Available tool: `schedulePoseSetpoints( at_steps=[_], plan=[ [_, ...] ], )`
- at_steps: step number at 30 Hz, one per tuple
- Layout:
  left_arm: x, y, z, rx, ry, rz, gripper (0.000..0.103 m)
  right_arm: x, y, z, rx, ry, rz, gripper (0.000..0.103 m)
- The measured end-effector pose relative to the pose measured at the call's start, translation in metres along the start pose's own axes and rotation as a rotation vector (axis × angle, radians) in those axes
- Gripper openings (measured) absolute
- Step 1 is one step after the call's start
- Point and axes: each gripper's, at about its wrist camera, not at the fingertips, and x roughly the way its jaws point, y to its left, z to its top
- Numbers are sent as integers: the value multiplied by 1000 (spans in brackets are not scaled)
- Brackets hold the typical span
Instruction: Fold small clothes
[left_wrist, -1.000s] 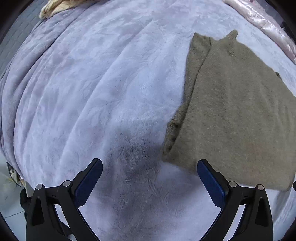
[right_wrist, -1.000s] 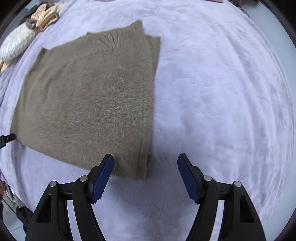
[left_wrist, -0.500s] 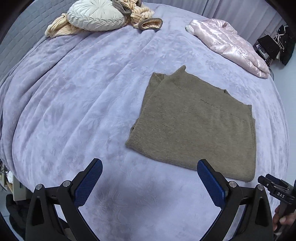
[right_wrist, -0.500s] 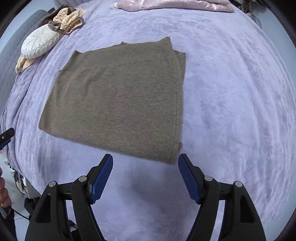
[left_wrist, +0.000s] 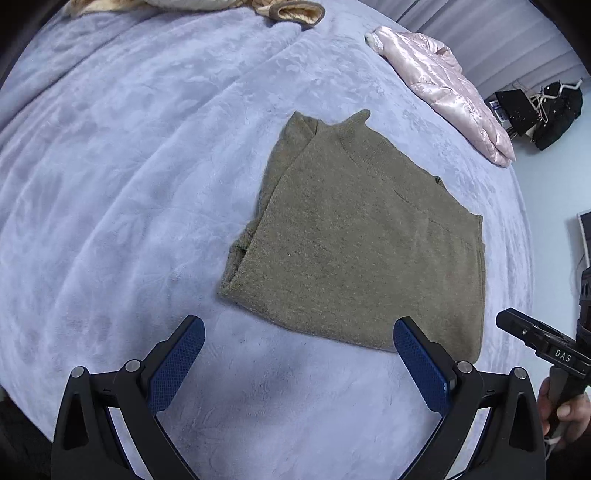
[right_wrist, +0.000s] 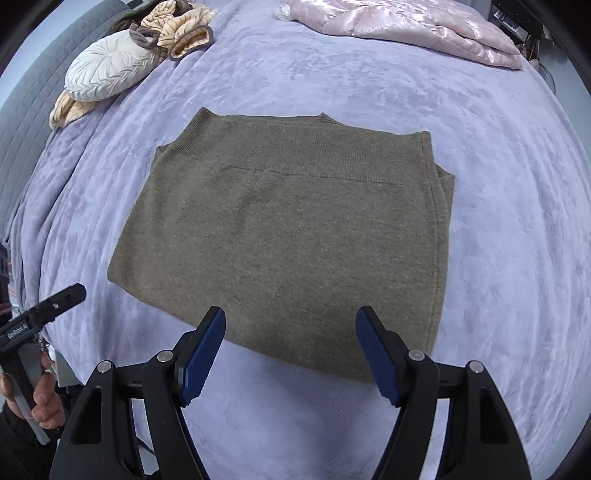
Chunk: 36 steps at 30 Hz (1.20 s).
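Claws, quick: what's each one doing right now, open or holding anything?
Left claw: open, holding nothing, short of the sweater.
Right claw: open, holding nothing, at the sweater's near edge.

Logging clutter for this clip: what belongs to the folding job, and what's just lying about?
Job: brown sweater, left gripper, right gripper.
Lying about: pink jacket, white cushion, striped beige garment.

Lavender plush bedspread fills the room; grey quilted headboard at ten o'clock, curtains at one o'clock.
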Motion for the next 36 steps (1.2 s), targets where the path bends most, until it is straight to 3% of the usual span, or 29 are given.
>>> schedulePoseSetpoints(
  at_steps=[9, 13, 15, 17, 18, 20, 21, 23, 24, 26, 31, 36],
  plan=[
    [71, 52, 22, -35, 99, -219, 103, 27, 52, 34, -57, 35, -20, 76],
    [90, 61, 24, -47, 128, -289, 103, 41, 69, 38, -92, 65, -39, 76],
    [89, 60, 27, -66, 115, -361, 103, 46, 75, 42, -103, 74, -46, 76],
    [93, 52, 31, -68, 123, -419, 96, 51, 79, 47, -110, 81, -52, 76],
    [97, 45, 32, -53, 132, -418, 92, 54, 81, 52, -112, 87, -56, 76],
    [104, 39, 32, -35, 153, -391, 70, 59, 86, 63, -115, 91, -56, 76],
    [104, 42, 31, -46, 146, -388, 64, 61, 90, 70, -119, 91, -56, 76],
    [103, 53, 31, -97, 146, -382, 35, 66, 99, 86, -133, 85, -50, 76],
    [102, 59, 30, -122, 149, -379, 29, 69, 104, 95, -139, 82, -41, 76],
    [101, 64, 30, -138, 151, -385, 27, 82, 116, 115, -140, 94, -22, 76],
    [96, 39, 30, -28, 147, -292, 16, 128, 154, 163, -103, 144, 4, 76],
    [89, 22, 27, 23, 115, -198, 16, 168, 182, 193, -29, 214, -28, 79]
  ],
)
